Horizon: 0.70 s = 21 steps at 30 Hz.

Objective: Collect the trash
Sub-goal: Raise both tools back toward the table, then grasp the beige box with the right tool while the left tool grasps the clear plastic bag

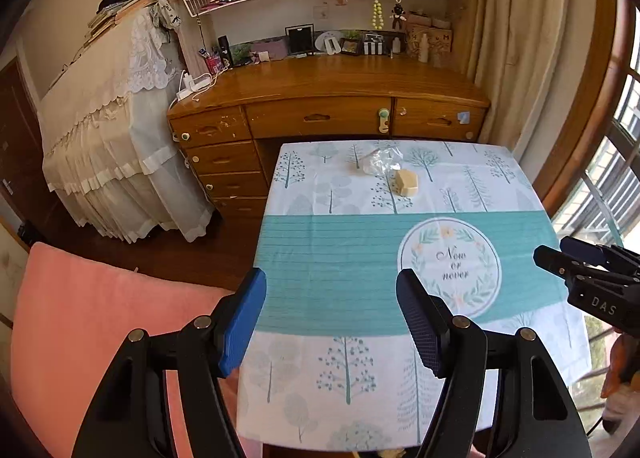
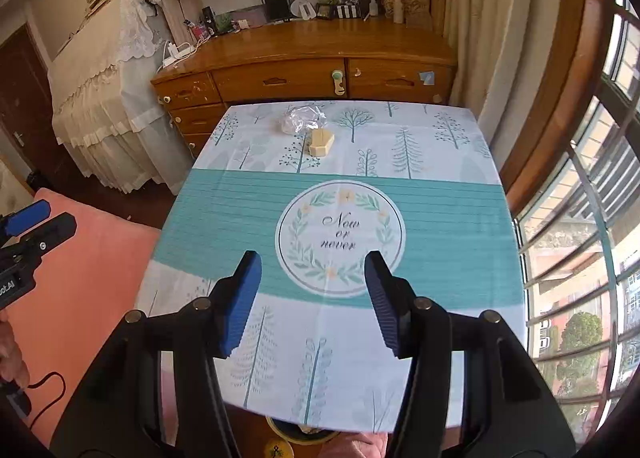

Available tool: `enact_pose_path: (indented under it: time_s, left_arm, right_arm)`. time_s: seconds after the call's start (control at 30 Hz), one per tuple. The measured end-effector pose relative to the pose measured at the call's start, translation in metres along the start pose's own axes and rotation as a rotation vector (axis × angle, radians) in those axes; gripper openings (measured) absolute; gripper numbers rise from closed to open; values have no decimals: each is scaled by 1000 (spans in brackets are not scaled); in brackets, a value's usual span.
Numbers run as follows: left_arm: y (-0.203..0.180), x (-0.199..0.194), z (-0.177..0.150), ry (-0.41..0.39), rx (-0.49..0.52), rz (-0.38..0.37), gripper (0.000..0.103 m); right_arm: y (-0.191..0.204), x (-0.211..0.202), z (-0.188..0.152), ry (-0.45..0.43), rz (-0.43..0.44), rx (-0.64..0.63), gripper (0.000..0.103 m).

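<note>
Both grippers, left and right, gape empty; reach far, pinch the wrapper low, then the 1 block.

Right gripper gapes empty above tablecloth; wrapper, block beyond.
</note>
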State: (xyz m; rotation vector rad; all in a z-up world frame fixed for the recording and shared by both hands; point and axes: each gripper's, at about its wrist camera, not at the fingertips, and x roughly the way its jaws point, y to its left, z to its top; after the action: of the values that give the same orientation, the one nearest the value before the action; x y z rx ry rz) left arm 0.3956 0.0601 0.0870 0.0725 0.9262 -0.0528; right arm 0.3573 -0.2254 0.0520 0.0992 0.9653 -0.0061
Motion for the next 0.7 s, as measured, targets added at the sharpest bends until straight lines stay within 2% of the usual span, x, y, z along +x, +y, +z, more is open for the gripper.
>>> enact_pose_path:
  time_s: [0.17,0.33,0.53,0.7]
  left_arm:
    - [-22,103,69,60,-63,28,69]
    - [-41,202,112,102,-98,45,69]
    - [-42,290,131,188,-168,45,69]
    - [-36,321,129,209,-175,46,69]
  right_arm:
    - [-40,129,78,88,79,16,51]
    - [-64,257,135,172,139,25,51]
    - [-63,377,166,256,160,44,51]
    - [-50,434,173,294,137,26,51]
